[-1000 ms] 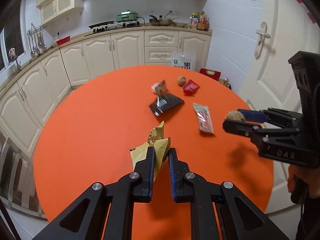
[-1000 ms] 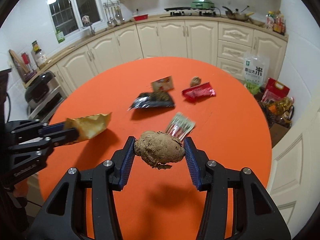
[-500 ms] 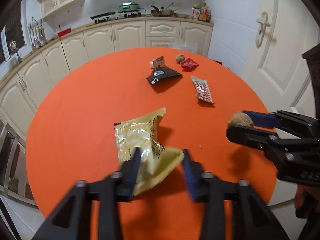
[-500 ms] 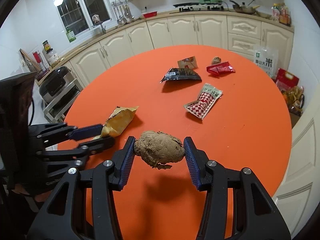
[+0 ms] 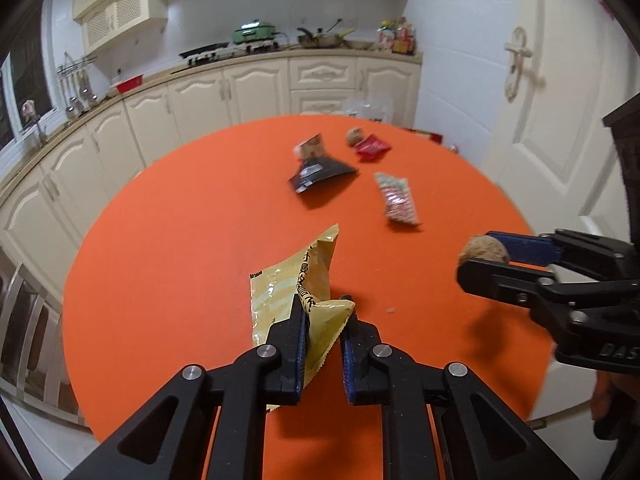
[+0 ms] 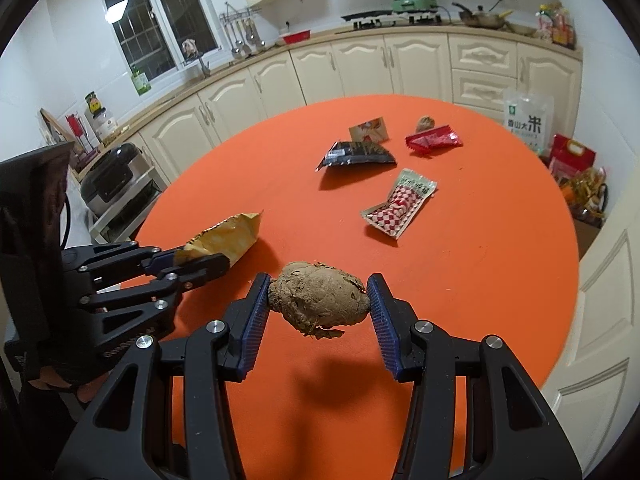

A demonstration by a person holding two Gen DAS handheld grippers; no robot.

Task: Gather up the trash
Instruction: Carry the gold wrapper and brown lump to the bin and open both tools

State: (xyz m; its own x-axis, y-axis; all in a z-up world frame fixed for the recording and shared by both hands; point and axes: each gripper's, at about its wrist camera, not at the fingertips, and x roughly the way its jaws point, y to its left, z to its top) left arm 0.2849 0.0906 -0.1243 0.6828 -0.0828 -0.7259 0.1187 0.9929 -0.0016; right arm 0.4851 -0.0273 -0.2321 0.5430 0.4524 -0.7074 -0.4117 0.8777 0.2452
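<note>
Pinching a yellow wrapper (image 5: 308,300) between its pads, the left tongs (image 5: 323,344) have just closed again after a brief spread; the wrapper's far end lies on the orange counter (image 5: 168,264), near end folded up between the blue pads (image 5: 301,356). In the right wrist view the same wrapper (image 6: 224,236) sticks out past the left tongs (image 6: 196,262) at the counter's left edge.

Right tongs (image 6: 318,312) clamp a brown crumpled lump (image 6: 318,300) from both sides, held clear of the counter (image 6: 480,280) with its shadow below. From the left wrist view the lump (image 5: 484,250) sits at the tip of the right tongs (image 5: 488,258), right of the yellow wrapper and apart from it.

Farther out on the counter:
- red-and-white checked packet (image 6: 400,204), lying flat, mid counter
- black packet (image 6: 358,154) beyond it
- small card-like packet (image 6: 370,130) just behind the black one
- red wrapper (image 6: 434,142) to the right, small brown ball (image 6: 425,123) just behind it

Cream cabinets (image 6: 360,64) curve round behind. A rice bag (image 6: 526,120) stands on the floor at right.
</note>
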